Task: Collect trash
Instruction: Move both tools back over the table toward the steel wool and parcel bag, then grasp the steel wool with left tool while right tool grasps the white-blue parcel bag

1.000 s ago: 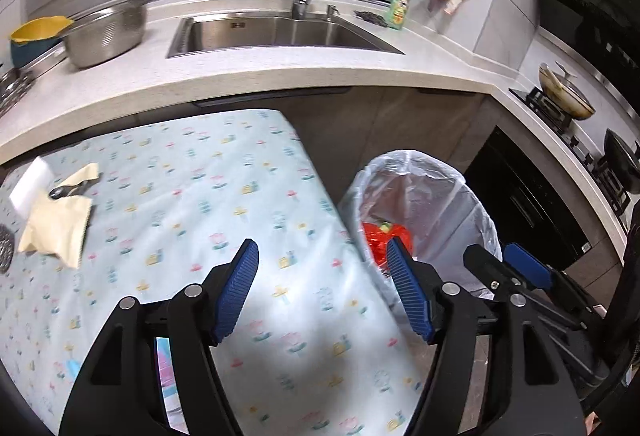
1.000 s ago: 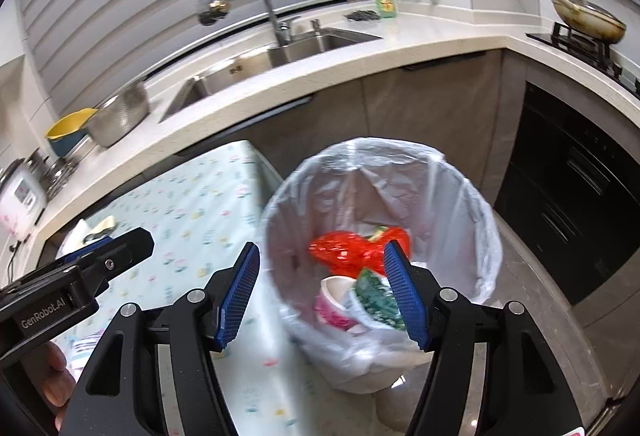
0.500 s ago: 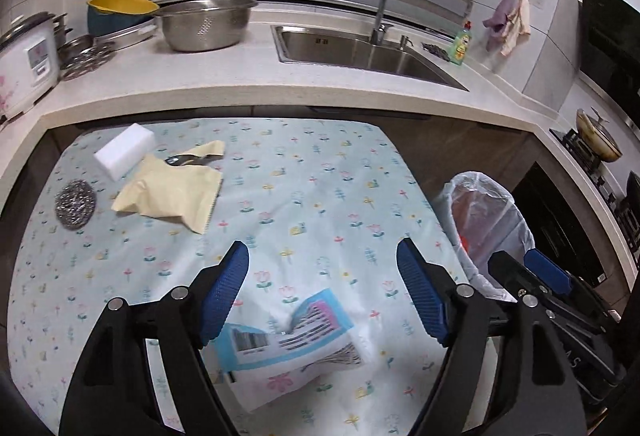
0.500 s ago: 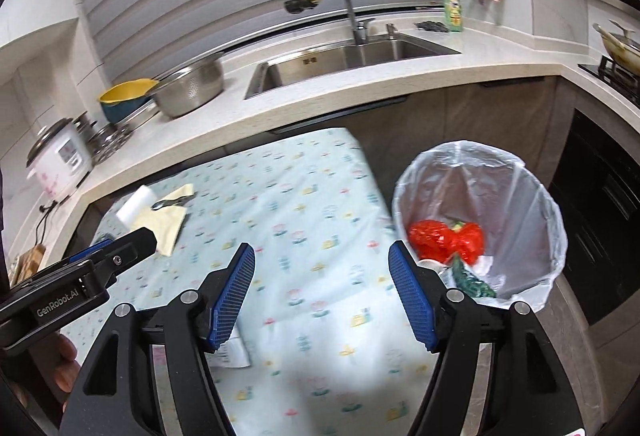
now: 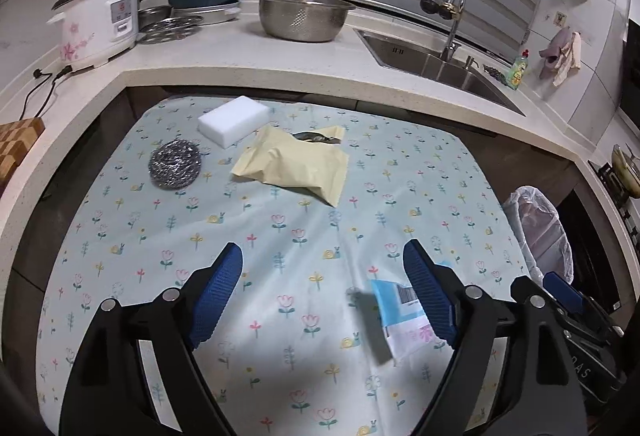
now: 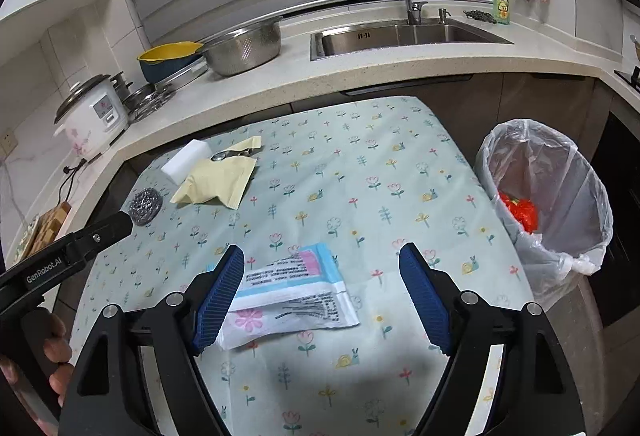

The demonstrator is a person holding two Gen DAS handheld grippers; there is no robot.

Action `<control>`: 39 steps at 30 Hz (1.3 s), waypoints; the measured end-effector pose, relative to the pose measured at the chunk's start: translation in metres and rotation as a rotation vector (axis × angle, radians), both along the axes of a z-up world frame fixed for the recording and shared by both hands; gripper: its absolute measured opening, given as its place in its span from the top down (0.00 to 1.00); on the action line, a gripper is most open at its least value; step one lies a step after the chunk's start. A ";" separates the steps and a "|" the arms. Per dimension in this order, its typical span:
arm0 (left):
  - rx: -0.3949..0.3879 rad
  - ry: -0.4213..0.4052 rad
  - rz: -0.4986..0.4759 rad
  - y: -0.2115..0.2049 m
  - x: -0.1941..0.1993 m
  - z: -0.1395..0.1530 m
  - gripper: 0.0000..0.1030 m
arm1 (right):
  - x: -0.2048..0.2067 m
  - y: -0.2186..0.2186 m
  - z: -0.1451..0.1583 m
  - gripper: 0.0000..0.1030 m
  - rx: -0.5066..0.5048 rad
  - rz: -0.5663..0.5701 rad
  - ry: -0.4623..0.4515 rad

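A flat blue, white and pink wrapper [image 6: 292, 290] [image 5: 404, 320] lies on the flowered tablecloth [image 6: 340, 188] near its front edge. My right gripper [image 6: 322, 296] hovers over it, jaws opening, the wrapper below and between the fingers, untouched. My left gripper [image 5: 324, 296] is opening too, with only cloth between its fingers; the wrapper sits by its right finger. A crumpled yellow bag [image 5: 292, 164] [image 6: 218, 182] lies at the far left of the table. The bin [image 6: 548, 212] [image 5: 538, 232] lined with clear plastic stands right of the table, red trash inside.
A white sponge block [image 5: 233, 120] and a steel scourer [image 5: 175, 164] lie beside the yellow bag, with a spoon [image 5: 316, 137] behind it. The counter holds a rice cooker [image 5: 96, 24], a steel colander [image 5: 302, 16] and a sink [image 6: 404, 34]. A hand [image 6: 56, 356] grips the left tool.
Both grippers swung left from the bin to over the table, and their jaws widened. The wrapper now lies under the right gripper; the bin has slid to the right edge.
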State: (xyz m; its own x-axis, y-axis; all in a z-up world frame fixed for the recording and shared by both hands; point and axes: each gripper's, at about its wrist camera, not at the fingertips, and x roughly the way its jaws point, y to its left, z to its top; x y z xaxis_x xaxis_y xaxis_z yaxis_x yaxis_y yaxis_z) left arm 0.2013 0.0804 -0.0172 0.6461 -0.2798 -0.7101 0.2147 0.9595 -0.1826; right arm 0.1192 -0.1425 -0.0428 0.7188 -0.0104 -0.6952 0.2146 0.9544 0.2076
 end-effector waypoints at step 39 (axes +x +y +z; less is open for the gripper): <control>0.073 0.062 0.221 0.127 0.150 -0.080 0.13 | 0.115 0.061 -0.062 0.62 -0.040 0.081 0.061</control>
